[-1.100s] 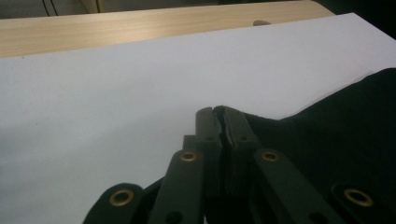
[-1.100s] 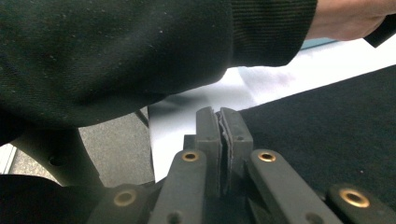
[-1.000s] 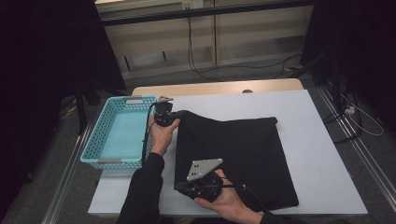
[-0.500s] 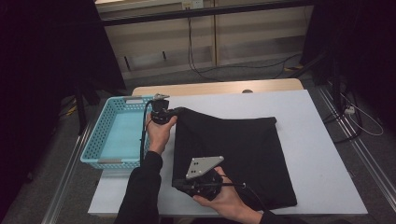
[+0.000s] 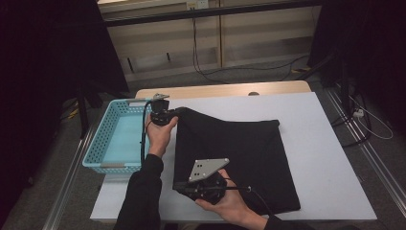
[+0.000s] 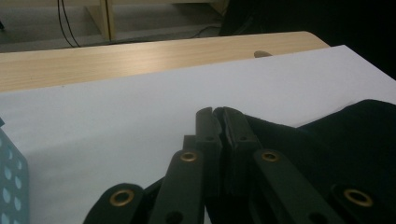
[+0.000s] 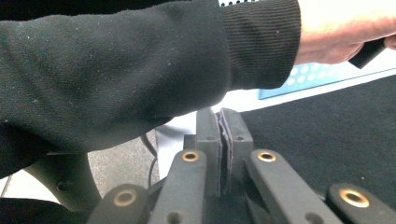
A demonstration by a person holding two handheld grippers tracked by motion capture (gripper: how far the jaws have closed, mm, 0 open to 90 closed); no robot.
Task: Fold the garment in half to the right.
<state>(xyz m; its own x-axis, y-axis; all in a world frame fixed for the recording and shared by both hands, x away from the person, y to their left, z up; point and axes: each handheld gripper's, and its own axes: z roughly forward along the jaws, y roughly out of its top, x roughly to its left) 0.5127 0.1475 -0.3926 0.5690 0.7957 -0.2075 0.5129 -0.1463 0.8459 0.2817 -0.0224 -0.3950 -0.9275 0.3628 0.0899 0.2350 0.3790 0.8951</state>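
Note:
A black cloth (image 5: 239, 153) lies spread flat on the white table (image 5: 325, 158). My left gripper (image 5: 181, 111) is at the cloth's far left corner, beside the basket, jaws shut on that corner; in the left gripper view the closed jaws (image 6: 219, 114) meet where the cloth (image 6: 355, 140) begins. My right gripper (image 5: 177, 186), with its grey plate on top, is at the near left corner. Its closed jaws (image 7: 220, 116) pinch a thin edge of the cloth (image 7: 327, 140), and the person's other sleeve (image 7: 116, 70) crosses just beyond.
A light blue plastic basket (image 5: 95, 143) stands at the table's left edge, close to the left hand. A wooden strip (image 5: 215, 91) runs along the table's far edge. Bare white table lies to the right of the cloth.

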